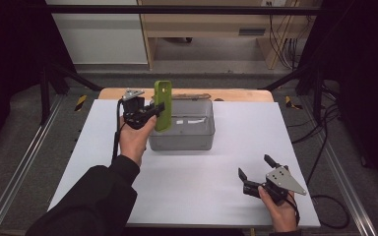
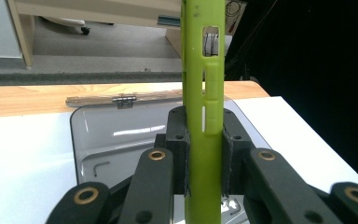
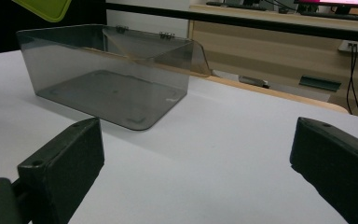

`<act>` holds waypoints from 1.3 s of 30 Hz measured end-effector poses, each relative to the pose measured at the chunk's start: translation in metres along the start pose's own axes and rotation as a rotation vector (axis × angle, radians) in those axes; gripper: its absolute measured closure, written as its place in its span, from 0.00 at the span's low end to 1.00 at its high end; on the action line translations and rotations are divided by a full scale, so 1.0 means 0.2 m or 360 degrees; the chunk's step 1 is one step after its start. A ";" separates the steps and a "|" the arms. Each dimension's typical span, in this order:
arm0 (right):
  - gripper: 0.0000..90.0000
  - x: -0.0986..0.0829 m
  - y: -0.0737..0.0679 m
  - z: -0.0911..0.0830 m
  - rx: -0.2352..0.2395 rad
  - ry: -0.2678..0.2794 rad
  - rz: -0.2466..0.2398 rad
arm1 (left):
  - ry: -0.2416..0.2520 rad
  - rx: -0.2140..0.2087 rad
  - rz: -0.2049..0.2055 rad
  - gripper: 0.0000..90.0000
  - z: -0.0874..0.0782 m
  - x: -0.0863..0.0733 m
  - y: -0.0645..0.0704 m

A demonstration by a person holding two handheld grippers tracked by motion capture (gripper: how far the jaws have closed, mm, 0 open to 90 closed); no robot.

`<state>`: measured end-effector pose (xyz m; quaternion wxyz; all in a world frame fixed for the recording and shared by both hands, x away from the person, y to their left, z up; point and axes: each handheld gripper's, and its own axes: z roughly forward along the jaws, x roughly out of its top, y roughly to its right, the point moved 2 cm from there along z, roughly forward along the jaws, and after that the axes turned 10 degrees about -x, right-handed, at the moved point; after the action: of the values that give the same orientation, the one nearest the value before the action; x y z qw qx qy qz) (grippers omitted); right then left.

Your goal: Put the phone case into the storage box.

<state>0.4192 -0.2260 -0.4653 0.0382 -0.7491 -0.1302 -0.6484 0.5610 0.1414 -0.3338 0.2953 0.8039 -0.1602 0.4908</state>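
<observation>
Green phone case [image 1: 163,104] — clamped upright in left hand-held gripper [image 1: 150,112] above the clear box [image 1: 184,140]; right hand-held gripper [image 1: 256,169] gapes.

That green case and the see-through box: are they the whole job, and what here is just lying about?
In the job:
- green phone case, upright, clamped in the left gripper
- clear grey box, open, below it
- right gripper, open, waiting apart

Lying about:
- small hex key in the box
- wooden desk beyond the table

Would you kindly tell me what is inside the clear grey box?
The clear grey box holds a small hex key on its floor; the green phone case and left tongs cover the rest.
</observation>
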 end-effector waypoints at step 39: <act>0.03 0.00 0.00 0.00 -0.0006 0.0003 -0.0025 | -0.0004 0.0138 0.0056 0.86 0.11 -0.01 -0.10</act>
<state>0.4192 -0.2261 -0.4659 0.0319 -0.7475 -0.1348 -0.6496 0.5856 0.1424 -0.3494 0.2513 0.8137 -0.1531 0.5013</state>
